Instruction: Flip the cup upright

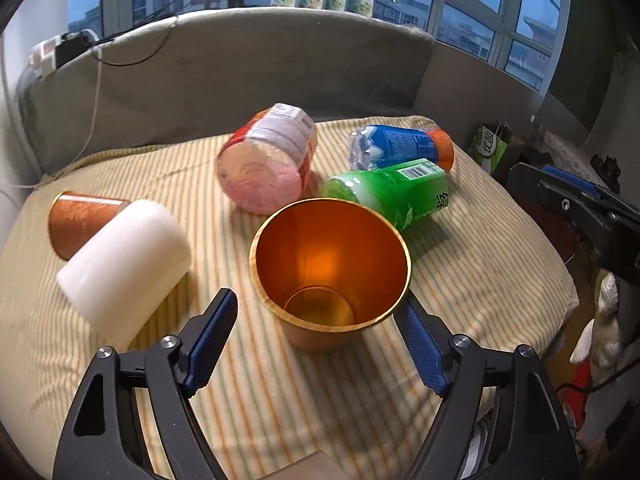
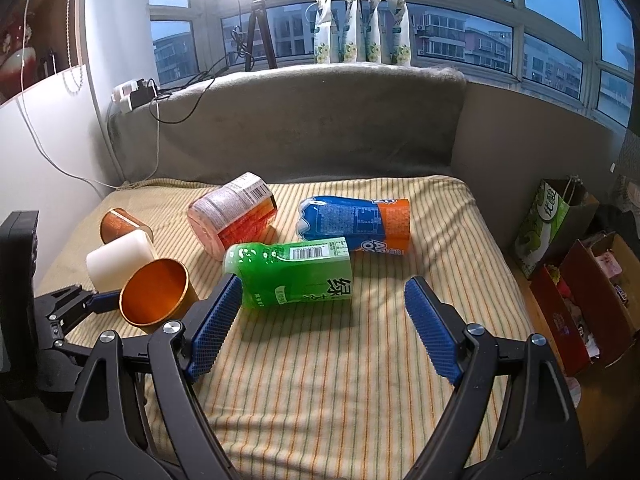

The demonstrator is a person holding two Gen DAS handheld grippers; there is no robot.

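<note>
Cup (image 1: 330, 276) upright on cushion (image 1: 480, 280), between left claw (image 1: 316, 320) fingers. Bottle lying at 1 o'clock (image 1: 390, 194), second bottle (image 1: 400, 146) behind it. Jar (image 1: 266, 160) at 11 o'clock. Cylinder (image 1: 126, 264) at 9 o'clock, can (image 1: 82, 220) touching behind.

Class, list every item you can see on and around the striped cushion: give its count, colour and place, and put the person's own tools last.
Metal cup: 1, orange with gold rim, upright, near front.
Second cup: 1, copper, on its side, far left.
White cylinder: 1, lying against the second cup.
Pink bottle: 1, on its side, centre back.
Blue bottle: 1, blue and orange, lying at back right.
Green bottle: 1, lying mid-cushion.
Striped cushion: 1, yellow.
Pouches: 4, white-green, windowsill.
Tripod: 1, black, windowsill.
Left claw: open around the metal cup.
Right claw: open, empty.
</note>
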